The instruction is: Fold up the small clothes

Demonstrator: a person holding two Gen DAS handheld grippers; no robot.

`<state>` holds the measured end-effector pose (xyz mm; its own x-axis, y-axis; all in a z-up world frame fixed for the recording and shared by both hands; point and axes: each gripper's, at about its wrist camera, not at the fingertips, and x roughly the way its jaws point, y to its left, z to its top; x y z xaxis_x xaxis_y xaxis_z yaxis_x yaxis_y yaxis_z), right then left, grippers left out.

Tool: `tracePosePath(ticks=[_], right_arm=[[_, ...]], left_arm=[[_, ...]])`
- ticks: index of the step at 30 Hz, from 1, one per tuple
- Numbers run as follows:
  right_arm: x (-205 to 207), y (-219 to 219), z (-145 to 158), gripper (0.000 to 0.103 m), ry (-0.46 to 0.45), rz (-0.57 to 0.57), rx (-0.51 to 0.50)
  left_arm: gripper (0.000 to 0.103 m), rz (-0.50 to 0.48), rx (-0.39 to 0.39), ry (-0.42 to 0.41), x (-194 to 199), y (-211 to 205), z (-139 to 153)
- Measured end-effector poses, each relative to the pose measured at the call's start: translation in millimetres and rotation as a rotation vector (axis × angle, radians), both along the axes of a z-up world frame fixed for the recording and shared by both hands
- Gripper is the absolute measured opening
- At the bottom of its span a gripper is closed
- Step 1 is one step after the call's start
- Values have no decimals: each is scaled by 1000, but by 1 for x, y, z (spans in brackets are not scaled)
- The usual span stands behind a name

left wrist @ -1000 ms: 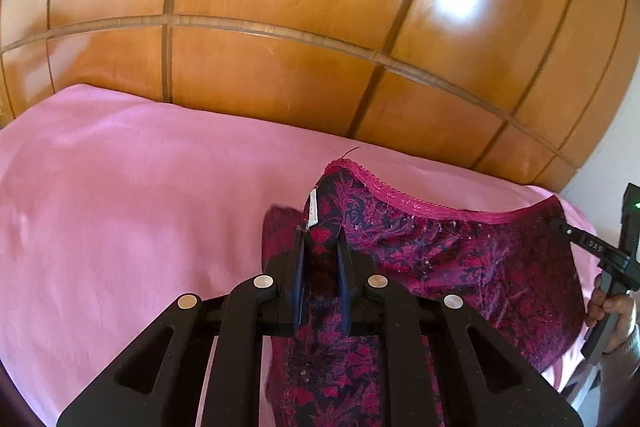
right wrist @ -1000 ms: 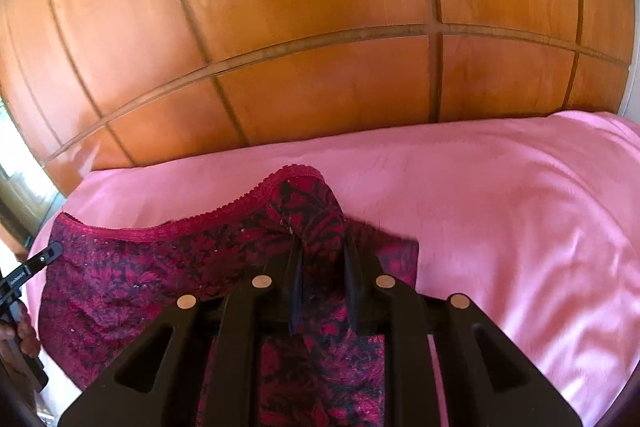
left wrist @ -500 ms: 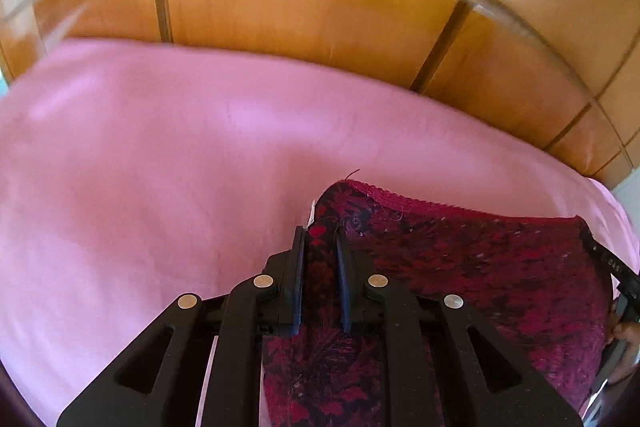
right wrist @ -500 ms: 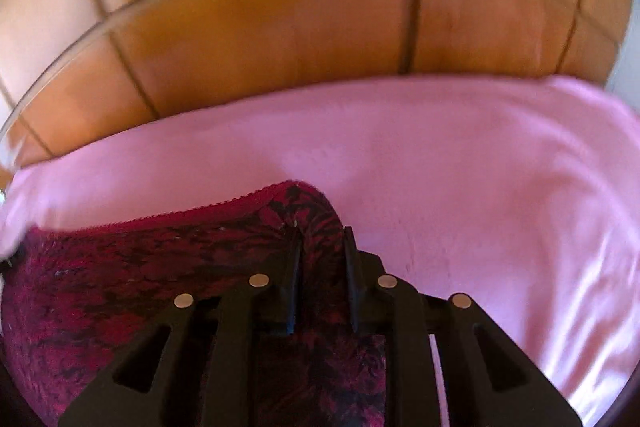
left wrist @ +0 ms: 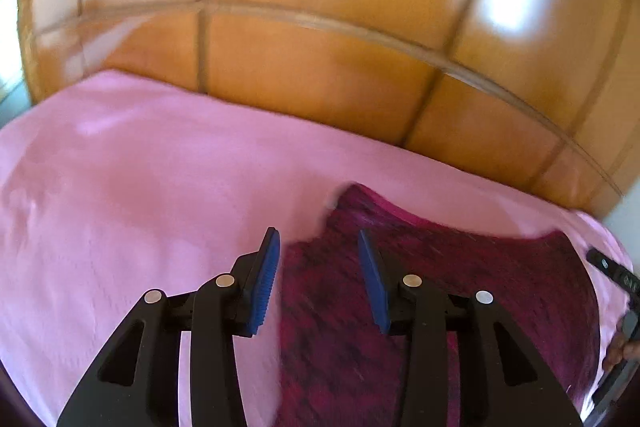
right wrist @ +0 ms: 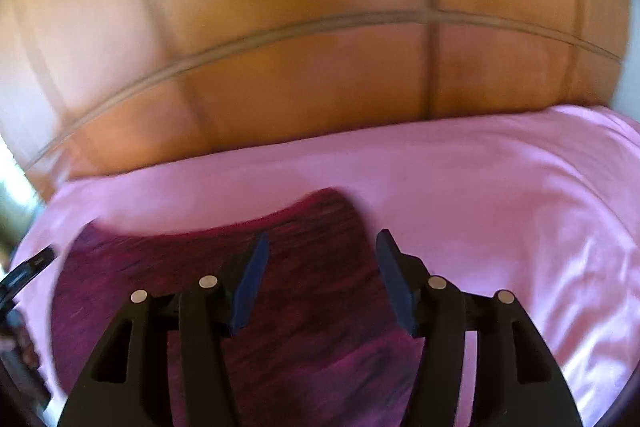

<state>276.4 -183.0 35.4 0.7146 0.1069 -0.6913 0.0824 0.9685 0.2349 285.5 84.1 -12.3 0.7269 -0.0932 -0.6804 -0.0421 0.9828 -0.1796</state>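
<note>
A wooden panelled wall [left wrist: 320, 75] with thin grooves fills the upper half of both views, glossy with 2 bright reflections in the left wrist view. Below it spreads the bed, covered by a pink sheet [left wrist: 120, 207] that lies smooth and reaches almost from edge to edge. On the sheet lies the dark red patterned garment [left wrist: 460, 287], spread flat near the front edge of the bed, with its brighter magenta waistband on the far side, toward the wall; motion blur smears the pattern, so finer detail cannot be made out. The left tongs [left wrist: 319, 267] hover over the garment's left end, jaws opening, blue pads apart with a clear gap; the left pad sits over bare pink sheet just beside the cloth edge and the right pad over the cloth, and neither appears to press on it. The right tongs [right wrist: 320, 267] hover over the garment's right end, jaws opening and standing wider; cloth shows in the gap between the pads, which are clear of it. At the right edge of the left wrist view, part of the right tongs and a hand [left wrist: 622, 347] on the handle are visible. At the left edge of the right wrist view, a dark tip of the left tongs shows.
</note>
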Motion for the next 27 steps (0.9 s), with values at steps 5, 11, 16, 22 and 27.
tracePosePath(ticks=[5,11,16,22,27], right_arm=[[-12,69,-3,56,25,257,10],[23,112,-42,57,151,306,-102],[46,100,-54,57,170,234,-39],[13,81,-34,58,121,225,2],[-49,45,-6,60,41,156,-13]], left_arm=[[39,-161,133,-21,-19,-50,-5],[38,-94,14,134,14,-28,-47],[38,-83,-29,138,16,-22,-44],[39,-88,73,45,-33,-38,-20],[39,-157,89,-12,-74,-57,-14]])
